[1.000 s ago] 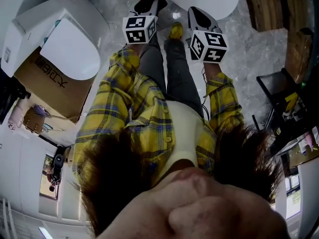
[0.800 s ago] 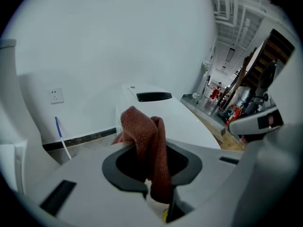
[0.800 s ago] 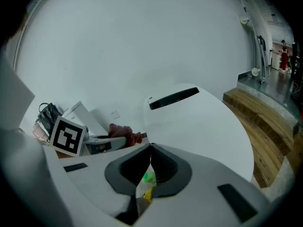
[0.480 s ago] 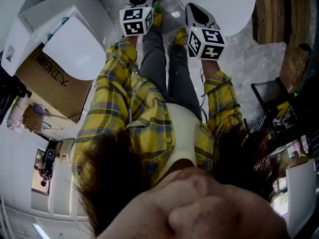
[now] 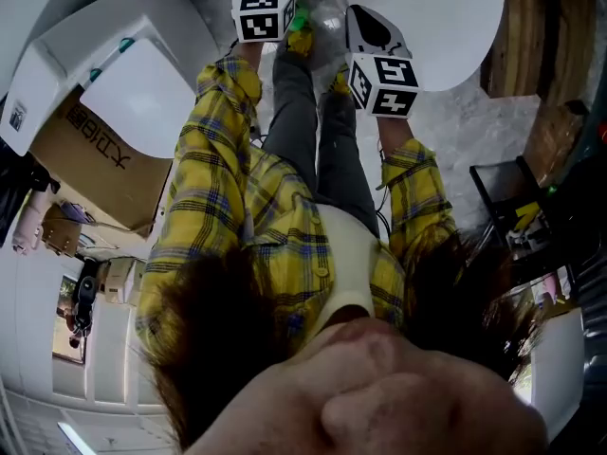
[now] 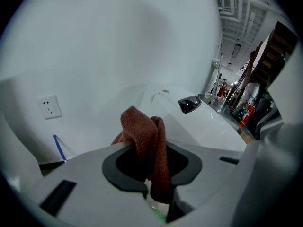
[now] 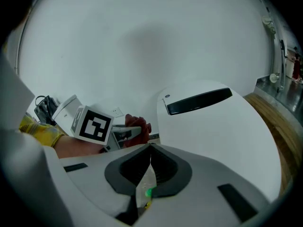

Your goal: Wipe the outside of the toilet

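Our left gripper [image 6: 152, 167] clamps the rust-red cloth [image 6: 142, 138] just short of the toilet [image 6: 208, 122]; our right gripper [image 7: 150, 150] is clenched, empty.

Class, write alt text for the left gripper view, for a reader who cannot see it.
The left gripper is shut on a reddish-brown cloth that sticks up between its jaws. Beyond lies a white toilet with a dark panel, and a white wall with a socket.
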`<act>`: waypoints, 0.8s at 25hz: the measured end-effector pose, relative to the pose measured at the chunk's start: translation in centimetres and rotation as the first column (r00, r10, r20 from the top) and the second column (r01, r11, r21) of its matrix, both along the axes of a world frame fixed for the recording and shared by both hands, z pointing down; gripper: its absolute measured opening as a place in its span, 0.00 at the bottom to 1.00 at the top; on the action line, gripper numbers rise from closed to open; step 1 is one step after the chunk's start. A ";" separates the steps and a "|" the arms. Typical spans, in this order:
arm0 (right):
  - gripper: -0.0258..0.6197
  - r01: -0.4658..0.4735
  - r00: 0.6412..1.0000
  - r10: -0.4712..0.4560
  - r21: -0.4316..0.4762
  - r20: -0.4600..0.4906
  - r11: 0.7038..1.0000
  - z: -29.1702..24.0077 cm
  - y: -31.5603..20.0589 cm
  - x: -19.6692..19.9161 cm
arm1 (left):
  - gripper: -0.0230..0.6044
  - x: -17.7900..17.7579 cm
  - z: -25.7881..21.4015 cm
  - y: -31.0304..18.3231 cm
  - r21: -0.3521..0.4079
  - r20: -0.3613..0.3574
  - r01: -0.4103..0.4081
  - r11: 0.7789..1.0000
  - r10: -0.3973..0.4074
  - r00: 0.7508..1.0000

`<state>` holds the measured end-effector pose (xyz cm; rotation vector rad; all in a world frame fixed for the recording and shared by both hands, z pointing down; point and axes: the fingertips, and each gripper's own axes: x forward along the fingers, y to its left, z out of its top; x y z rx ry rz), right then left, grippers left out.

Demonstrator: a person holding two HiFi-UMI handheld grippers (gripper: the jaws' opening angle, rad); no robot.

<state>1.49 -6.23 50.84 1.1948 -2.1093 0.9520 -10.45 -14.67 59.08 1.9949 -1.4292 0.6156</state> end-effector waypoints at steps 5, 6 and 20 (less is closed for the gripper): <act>0.08 0.014 1.000 -0.014 -0.019 0.008 1.000 0.7 -0.7 -1.2 | 0.19 0.1 2.1 -1.9 -0.033 0.000 -0.018 0.999 0.018 1.000; 0.08 0.017 1.000 -0.017 -0.023 0.008 1.000 0.9 -0.8 -1.3 | 0.19 0.2 2.5 -2.2 -0.040 -0.002 -0.020 0.999 0.020 1.000; 0.08 0.028 1.000 -0.029 -0.043 -0.009 0.999 2.0 -1.2 -0.8 | 0.19 1.2 5.8 -6.8 -0.075 -0.049 -0.070 0.995 0.066 0.997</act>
